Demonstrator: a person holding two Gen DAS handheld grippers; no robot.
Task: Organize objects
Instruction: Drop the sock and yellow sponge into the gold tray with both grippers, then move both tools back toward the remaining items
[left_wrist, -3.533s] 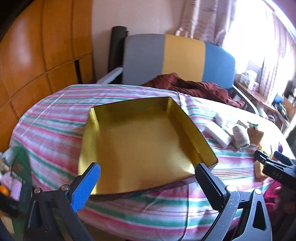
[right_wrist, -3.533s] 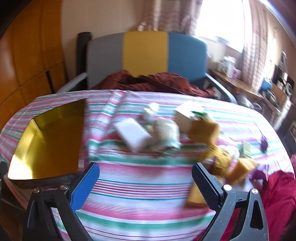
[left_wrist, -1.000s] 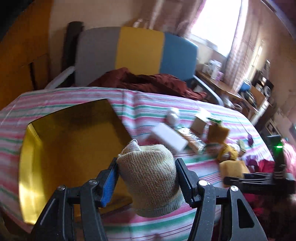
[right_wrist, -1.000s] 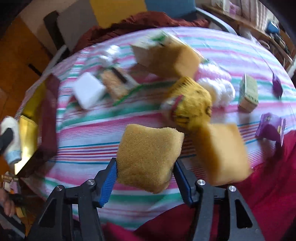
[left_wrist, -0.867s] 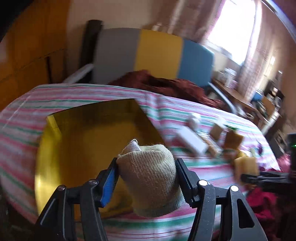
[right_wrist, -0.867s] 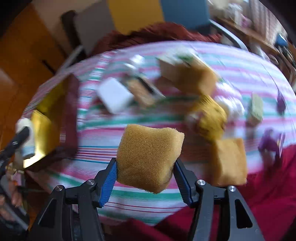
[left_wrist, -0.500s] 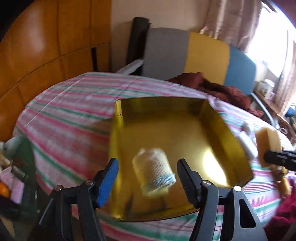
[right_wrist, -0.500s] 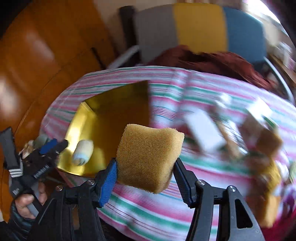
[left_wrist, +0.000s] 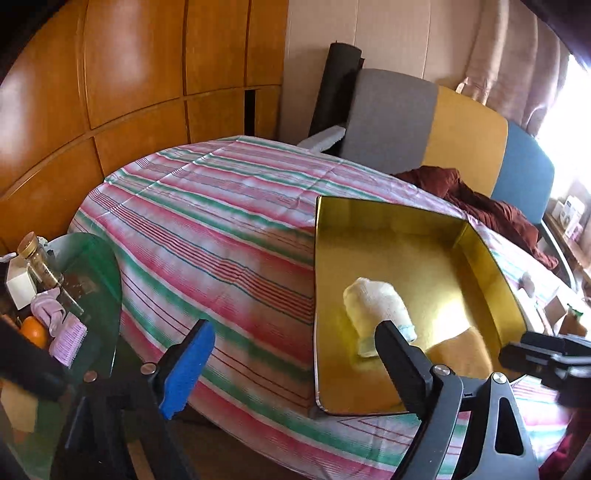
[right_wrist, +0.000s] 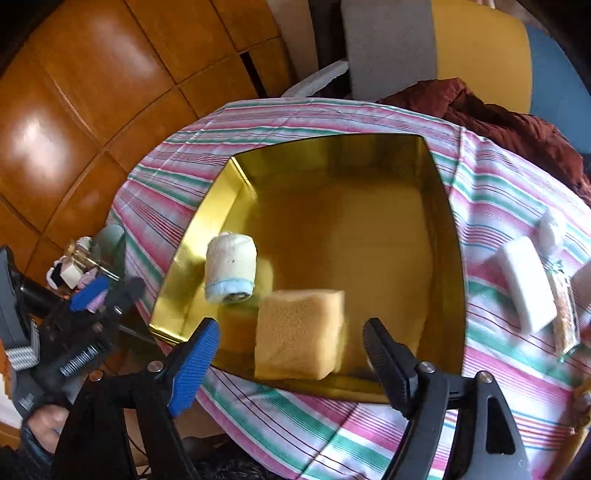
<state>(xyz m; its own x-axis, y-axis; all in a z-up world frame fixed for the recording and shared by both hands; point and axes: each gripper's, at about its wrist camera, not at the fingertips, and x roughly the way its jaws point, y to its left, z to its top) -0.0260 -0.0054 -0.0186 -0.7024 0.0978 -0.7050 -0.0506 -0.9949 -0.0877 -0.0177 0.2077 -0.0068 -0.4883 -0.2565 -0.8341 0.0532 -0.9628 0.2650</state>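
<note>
Both tongs are opening, w/ nothing pinched. Right tongs (right_wrist: 290, 341) stand spread either side of the yellow sponge (right_wrist: 299, 334), pads clear of it; sponge sits at the near edge of the gold tin tray (right_wrist: 448, 236), prob. just landing, slightly blurred. Left tongs (left_wrist: 295, 354) are spread too, over the striped cloth of the counter (left_wrist: 221, 229), left of the tray. Rolled sock (right_wrist: 231, 267) lies inside the tray, near-left part, just beside the sponge.

Handling, judged: sponge is light, porous, squashy; take it across its flat sides, mild squeeze, it won't slip. Sock roll is soft knit, cylinder-ish w/ a blue cuff; grip across the middle so it doesn't unroll. Tray is thin shiny metal, stiff, low walls, slippery inside, so things may slide. White foam block (right_wrist: 524, 288) waits on the cloth right of the tray; light, rectangular, grab across the short width.
</note>
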